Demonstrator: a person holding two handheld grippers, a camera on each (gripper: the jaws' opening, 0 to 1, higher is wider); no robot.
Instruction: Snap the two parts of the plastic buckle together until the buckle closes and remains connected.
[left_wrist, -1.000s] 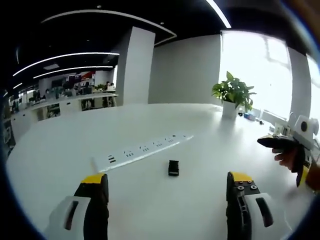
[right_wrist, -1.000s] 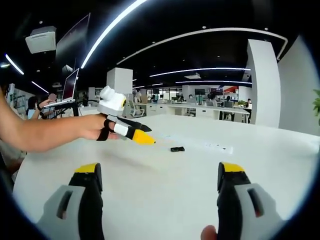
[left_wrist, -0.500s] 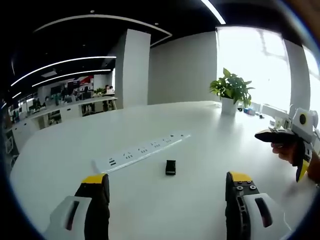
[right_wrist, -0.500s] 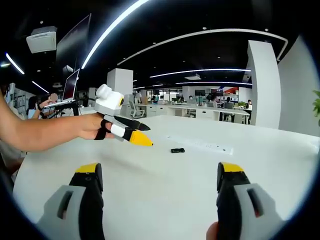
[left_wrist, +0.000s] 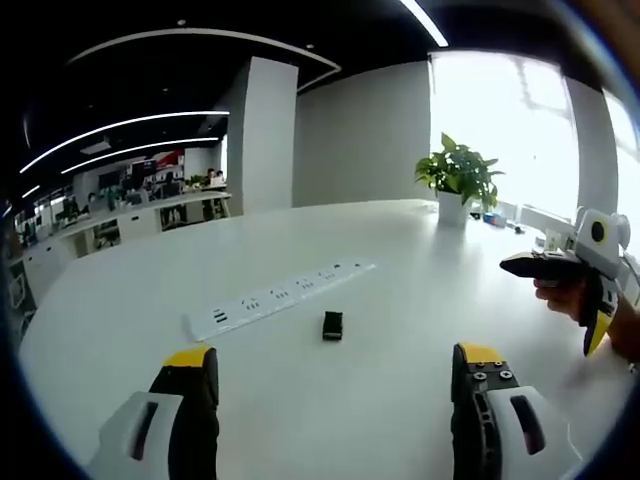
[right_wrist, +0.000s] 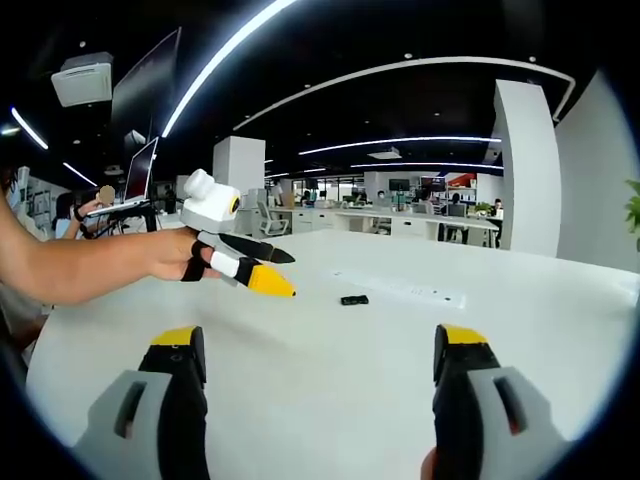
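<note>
Left gripper (left_wrist: 335, 365): jaws spread wide, nothing between them, held above the near part of the table. In the right gripper view it (right_wrist: 272, 270) comes in from the left, carried by a hand (right_wrist: 185, 255), jaws parted, tips pointing right and slightly down.
Right gripper (right_wrist: 325, 365): jaws spread wide, nothing between them, above the near part of the table. In the left gripper view it (left_wrist: 555, 295) enters at the right edge, held by a hand (left_wrist: 560, 297), clear of the table top; one dark jaw points left, one yellow-tipped jaw points down.
Buckle (left_wrist: 332, 325): small black piece lying flat on the table, beyond the left gripper's jaws and roughly centred between them; touched by neither gripper. In the right gripper view it (right_wrist: 354, 299) lies farther off, right of the left gripper's tips. Whether it is one part or two joined cannot be told.
Power strip (left_wrist: 275, 299): long, white, flat on the table just beyond and left of the buckle, running diagonally.
Table (left_wrist: 380, 270): large, white, rounded top.
Plant (left_wrist: 458, 180): green, in a white pot at the far right of the table, before a bright window.
Background: open office with desks, white column, ceiling light strips.
</note>
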